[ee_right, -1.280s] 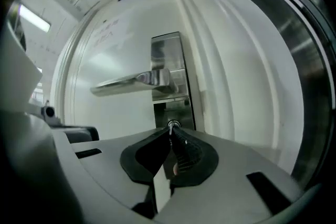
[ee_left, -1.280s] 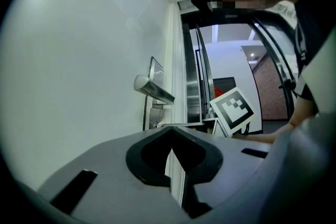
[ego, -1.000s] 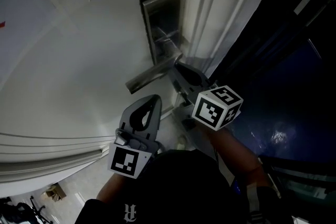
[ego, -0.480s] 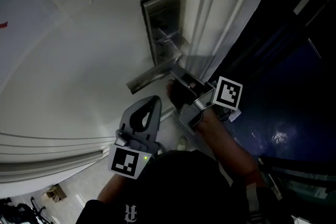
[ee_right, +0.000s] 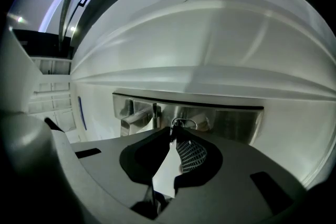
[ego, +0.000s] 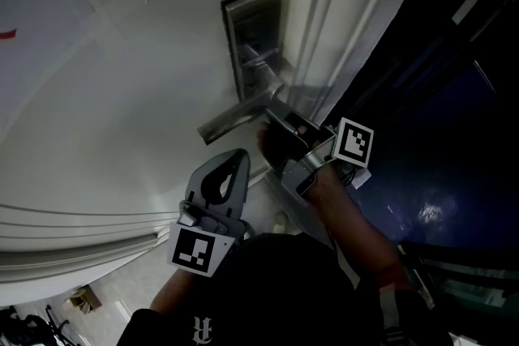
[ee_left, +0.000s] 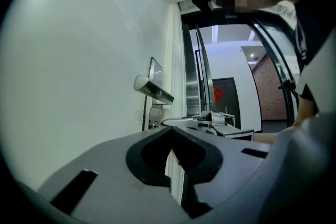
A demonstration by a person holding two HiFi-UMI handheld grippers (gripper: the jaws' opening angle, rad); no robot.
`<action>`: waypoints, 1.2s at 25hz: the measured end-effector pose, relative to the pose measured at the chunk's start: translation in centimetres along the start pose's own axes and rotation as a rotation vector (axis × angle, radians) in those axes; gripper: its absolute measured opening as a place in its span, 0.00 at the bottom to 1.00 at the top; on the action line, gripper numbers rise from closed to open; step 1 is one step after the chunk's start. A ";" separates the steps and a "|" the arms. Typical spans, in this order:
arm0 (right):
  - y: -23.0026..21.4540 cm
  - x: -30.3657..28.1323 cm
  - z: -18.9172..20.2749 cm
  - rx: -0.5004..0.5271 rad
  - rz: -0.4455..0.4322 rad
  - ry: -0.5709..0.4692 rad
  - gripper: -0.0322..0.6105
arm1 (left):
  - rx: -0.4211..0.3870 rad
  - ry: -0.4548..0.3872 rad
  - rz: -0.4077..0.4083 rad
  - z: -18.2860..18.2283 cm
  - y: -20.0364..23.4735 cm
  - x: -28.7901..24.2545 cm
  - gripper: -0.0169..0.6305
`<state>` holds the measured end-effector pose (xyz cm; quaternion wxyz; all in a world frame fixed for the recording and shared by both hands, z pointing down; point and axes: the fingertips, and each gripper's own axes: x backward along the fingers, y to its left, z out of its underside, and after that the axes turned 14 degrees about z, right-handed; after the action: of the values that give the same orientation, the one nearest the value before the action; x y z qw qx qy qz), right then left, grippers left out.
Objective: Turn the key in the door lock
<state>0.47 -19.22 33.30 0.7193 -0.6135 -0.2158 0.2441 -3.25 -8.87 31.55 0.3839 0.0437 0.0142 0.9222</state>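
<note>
White door (ego: 122, 93) fills L side of head view, panel grooves curving across. L gripper (ego: 240, 153) low centre, at abt 6 o'clock from door handle (ego: 235, 116), well apart from it and off the door face. L gripper view: jaws clenched tip to tip w/ nothing between (ee_left: 171, 135), only a thin sliver of light down the seam; handle (ee_left: 152, 89) and lock plate (ee_left: 156, 68) seen past the tips at 12 o'clock, R gripper's metal body beyond at 1–2 o'clock. Lock plate (ego: 255, 36) = tall steel strip nr door edge; lever sticks out from it toward 8 o'clock. R gripper (ego: 274, 111) pushed in right under the lever, at abt 4 o'clock from lever tip, tips against lower plate; marker cube (ego: 354, 143) trails at 4 o'clock. R gripper view: jaws clamped (ee_right: 172, 132) on the key (ee_right: 181, 124), which sits in the plate (ee_right: 220, 120) – only its small metal loop shows past the tips, blade hidden. Handle stub (ee_right: 134, 118) at 9 o'clock from key. Door frame (ego: 324, 12) just R of plate; dark glass further R.
</note>
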 end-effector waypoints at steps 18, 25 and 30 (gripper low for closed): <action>3.0 3.5 -0.7 0.654 0.121 -0.034 0.10 | 0.004 -0.007 0.015 0.0 -0.5 -0.7 0.04; 3.7 3.3 1.3 1.485 0.248 -0.055 0.12 | 0.003 -0.005 0.014 -0.1 -0.6 -0.6 0.04; 3.0 3.0 2.6 1.853 0.316 -0.049 0.14 | 0.003 -0.005 0.007 -0.2 -0.5 -0.4 0.04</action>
<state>0.94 -14.98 30.81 0.8748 0.1866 0.1353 0.4262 -2.64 -8.85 31.26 0.3807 0.0464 0.0147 0.9234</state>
